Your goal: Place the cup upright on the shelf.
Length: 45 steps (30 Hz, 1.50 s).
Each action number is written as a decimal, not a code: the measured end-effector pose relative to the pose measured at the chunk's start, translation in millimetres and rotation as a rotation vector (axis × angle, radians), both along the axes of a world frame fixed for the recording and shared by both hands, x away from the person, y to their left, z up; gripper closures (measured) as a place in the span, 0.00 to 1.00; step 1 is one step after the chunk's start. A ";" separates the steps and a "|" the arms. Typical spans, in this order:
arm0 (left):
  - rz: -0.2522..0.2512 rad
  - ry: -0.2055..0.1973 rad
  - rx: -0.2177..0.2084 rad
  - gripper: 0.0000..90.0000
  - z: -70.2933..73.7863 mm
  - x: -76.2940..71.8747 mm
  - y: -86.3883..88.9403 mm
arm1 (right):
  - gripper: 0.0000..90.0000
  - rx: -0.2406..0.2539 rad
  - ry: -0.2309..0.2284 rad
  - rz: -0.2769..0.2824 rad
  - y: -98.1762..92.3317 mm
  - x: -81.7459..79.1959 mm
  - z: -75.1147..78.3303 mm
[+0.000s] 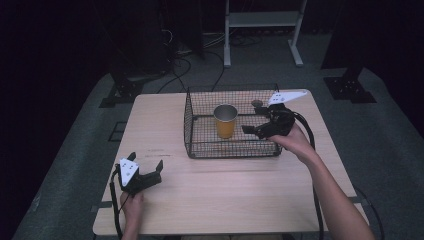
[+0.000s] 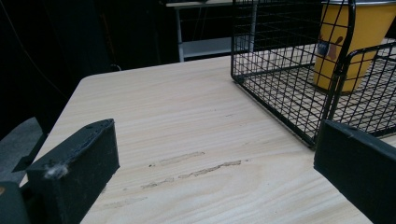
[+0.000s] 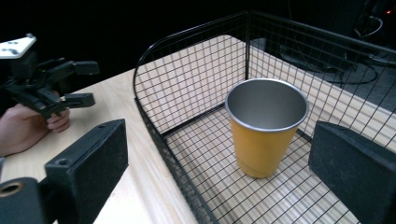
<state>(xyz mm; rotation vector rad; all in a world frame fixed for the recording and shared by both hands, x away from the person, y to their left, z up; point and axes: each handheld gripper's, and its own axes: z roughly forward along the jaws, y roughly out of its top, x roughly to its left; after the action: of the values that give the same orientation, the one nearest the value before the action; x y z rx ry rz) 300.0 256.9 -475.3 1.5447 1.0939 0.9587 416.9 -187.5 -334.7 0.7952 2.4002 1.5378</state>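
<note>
A yellow cup with a bare metal inside stands upright in a black wire basket at the far middle of the wooden table. My right gripper is open inside the basket's right end, jaws pointing left at the cup and a short gap from it. In the right gripper view the cup stands between and beyond the two jaws, behind the basket wall. My left gripper rests open and empty at the table's front left. Its own view looks across bare wood to the basket and cup.
A small dark round object lies at the basket's far right corner. Behind the table stand a white metal frame and floor cables. Dark stand bases flank the table. Scuff marks streak the wood.
</note>
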 end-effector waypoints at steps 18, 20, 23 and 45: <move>0.001 0.001 -0.002 0.00 -0.1 0.0 -0.2 | 0.04 0.013 0.003 0.020 -15.0 -29.3 -10.7; 0.001 0.001 -0.002 0.00 0.0 -0.1 -0.2 | 0.04 0.019 0.004 0.020 -18.1 -33.5 -13.1; 0.001 0.001 -0.001 0.00 0.0 0.0 -0.2 | 0.04 0.019 0.007 0.019 -20.3 -36.0 -15.1; 0.000 0.001 0.003 0.00 -0.1 -0.1 -0.4 | 0.04 0.049 0.046 -0.031 -52.0 -58.4 -41.4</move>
<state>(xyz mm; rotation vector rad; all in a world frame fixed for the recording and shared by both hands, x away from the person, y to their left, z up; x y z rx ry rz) 299.9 256.6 -475.4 1.5475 1.0939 0.9598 358.5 -239.5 -376.1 0.8832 2.3787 1.5896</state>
